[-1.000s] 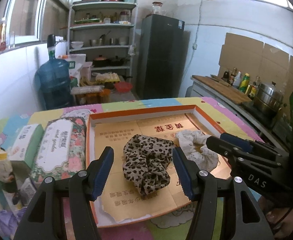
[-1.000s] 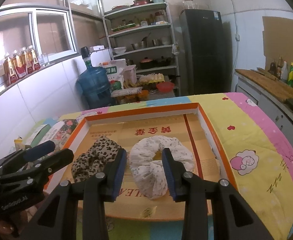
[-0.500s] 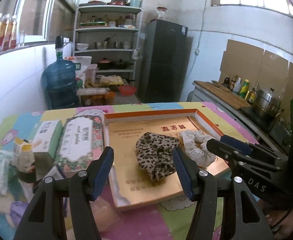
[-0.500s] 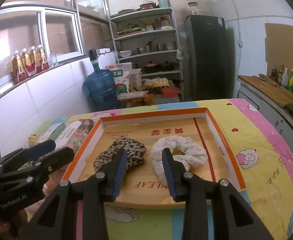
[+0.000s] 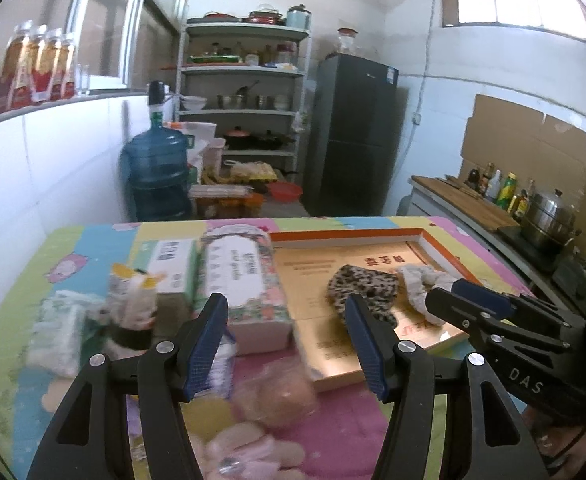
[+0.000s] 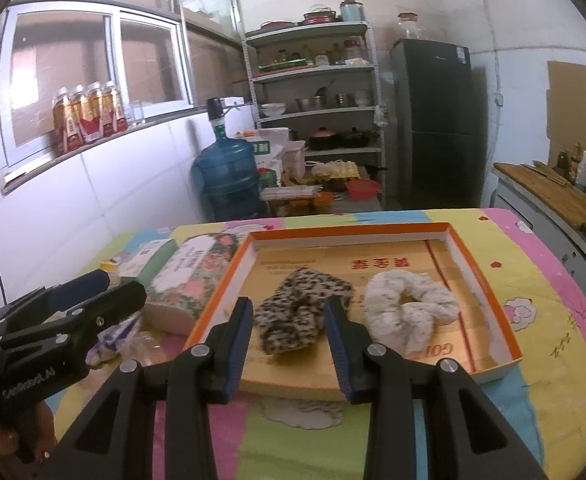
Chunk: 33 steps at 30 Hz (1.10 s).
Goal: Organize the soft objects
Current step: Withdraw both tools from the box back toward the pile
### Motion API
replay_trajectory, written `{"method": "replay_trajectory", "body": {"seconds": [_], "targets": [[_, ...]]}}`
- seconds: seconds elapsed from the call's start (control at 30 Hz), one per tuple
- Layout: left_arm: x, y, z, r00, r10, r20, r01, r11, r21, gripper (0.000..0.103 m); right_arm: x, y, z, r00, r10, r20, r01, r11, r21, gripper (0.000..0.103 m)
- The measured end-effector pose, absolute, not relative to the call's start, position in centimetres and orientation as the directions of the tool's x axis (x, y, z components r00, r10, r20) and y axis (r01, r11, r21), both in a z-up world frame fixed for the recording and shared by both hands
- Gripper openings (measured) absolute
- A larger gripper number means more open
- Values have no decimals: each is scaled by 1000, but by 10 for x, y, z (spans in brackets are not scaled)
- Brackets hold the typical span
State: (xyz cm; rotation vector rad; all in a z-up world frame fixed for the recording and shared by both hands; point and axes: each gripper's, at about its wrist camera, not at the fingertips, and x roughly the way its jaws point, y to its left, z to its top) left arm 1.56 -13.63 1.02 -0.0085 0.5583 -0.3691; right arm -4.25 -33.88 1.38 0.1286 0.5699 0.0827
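Observation:
A leopard-print scrunchie (image 5: 363,286) (image 6: 303,312) and a white scrunchie (image 5: 421,284) (image 6: 409,312) lie side by side in the orange-rimmed shallow box (image 5: 349,234) (image 6: 349,231) on the table. My left gripper (image 5: 285,320) is open and empty, hanging over the table's left part in front of a floral tissue pack (image 5: 245,276). My right gripper (image 6: 289,312) is also open and empty, held back from the box's near edge in line with the leopard scrunchie. Blurred pink soft items (image 5: 273,396) lie just below the left gripper.
Left of the box stand a green-and-white carton (image 5: 171,264), a small toy-like item (image 5: 131,308) and a pale tissue packet (image 5: 61,332). Behind the table are a water jug (image 5: 157,172), shelves (image 6: 317,108) and a dark fridge (image 6: 433,120). A counter (image 5: 469,200) runs along the right.
Both grippers have drawn back from the box, shifted left and risen slightly. The scrunchies stay where they lay. The jaws keep the same gap.

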Motion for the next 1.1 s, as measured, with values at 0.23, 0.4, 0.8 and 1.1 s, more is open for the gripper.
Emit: {"method": "replay_trajectory", "body": {"seconds": [0.23,0.4,0.8,1.1], "targets": [[4,-95,10,806,-316,-501,302,947,-111,63,-45,-305,11,827,149,-542,-84,986,143,54],[-1,-62,6,819,-299,-489,271,954,-129,63,-44,-279,8,815,169,-555,-115,985,131,54],[-3,4,-5,839,-230,-494,187,973,-134,63,-40,-232,0,786,204,-583,-162,979,124,73],[9,40,-17,829,-207,-520,145,977,-157,63,-32,-200,-4,764,234,-601,-210,971,112,73]]}}
